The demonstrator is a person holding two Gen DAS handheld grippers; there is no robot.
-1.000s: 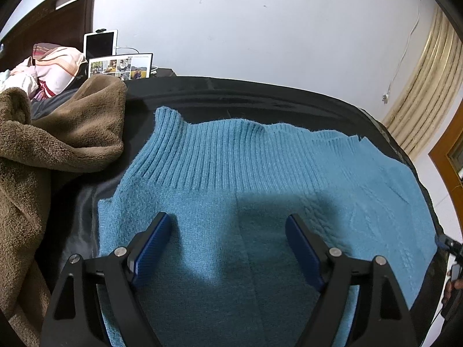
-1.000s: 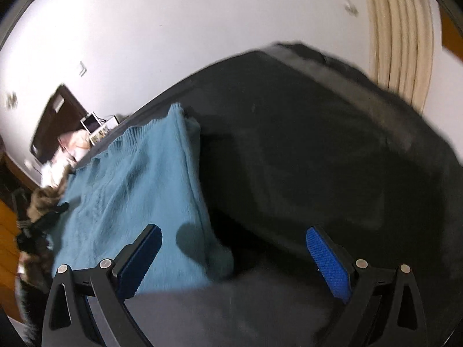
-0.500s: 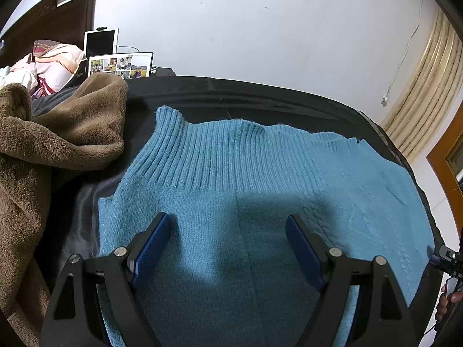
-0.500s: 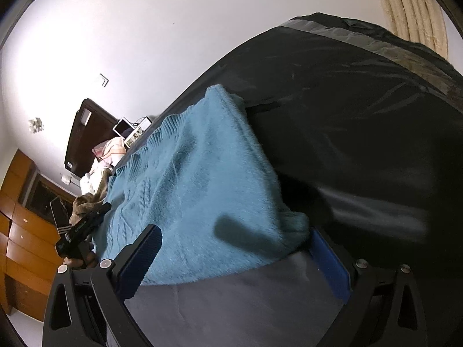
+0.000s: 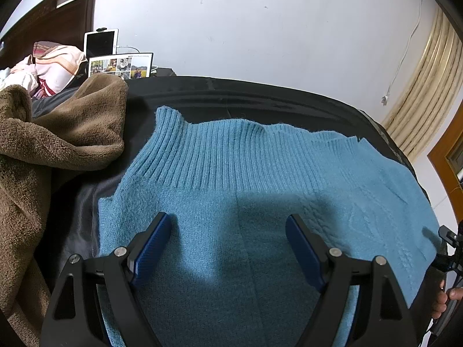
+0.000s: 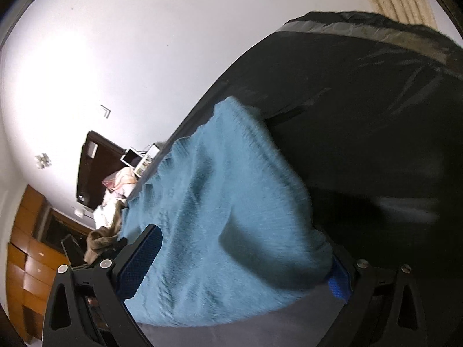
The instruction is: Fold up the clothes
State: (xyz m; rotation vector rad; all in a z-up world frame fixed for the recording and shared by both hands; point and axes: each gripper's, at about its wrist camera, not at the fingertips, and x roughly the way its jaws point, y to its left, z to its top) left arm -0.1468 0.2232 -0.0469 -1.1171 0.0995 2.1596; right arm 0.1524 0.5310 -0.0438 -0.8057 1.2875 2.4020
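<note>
Left tongs (image 5: pixel 228 231): spread wide, blue pads (image 5: pixel 152 248) over the teal sweater (image 5: pixel 231 202), nothing between them. Contact with the knit cannot be told from the left wrist view.

Right tongs (image 6: pixel 243 257): also spread wide, straddling the sweater's near end (image 6: pixel 220 231). The far pad (image 6: pixel 338 283) is partly hidden behind the knit edge; the near pad (image 6: pixel 141 260) sits beside the fabric. No pinch on the cloth visible. View is motion-blurred.

Sweater lies flat on a black cover (image 5: pixel 260 95) spread over the bed, ribbed band (image 5: pixel 220 156) on the far side from the left tongs, one ribbed corner sticking up at far left. A cable pattern shows on its right part.

Beside the sweater on the left: a brown fleece blanket (image 5: pixel 58 138), bunched, close to but apart from the knit. At the right edge of the left wrist view, fingers of a hand (image 5: pixel 442 297) on black hardware.

Farther back: pink-striped bedding (image 5: pixel 55 63), a photo frame (image 5: pixel 120 66), a white tablet (image 5: pixel 101 42), a dark wood headboard (image 5: pixel 58 11), white wall (image 5: pixel 260 23), beige curtain (image 5: pixel 425 86).
</note>
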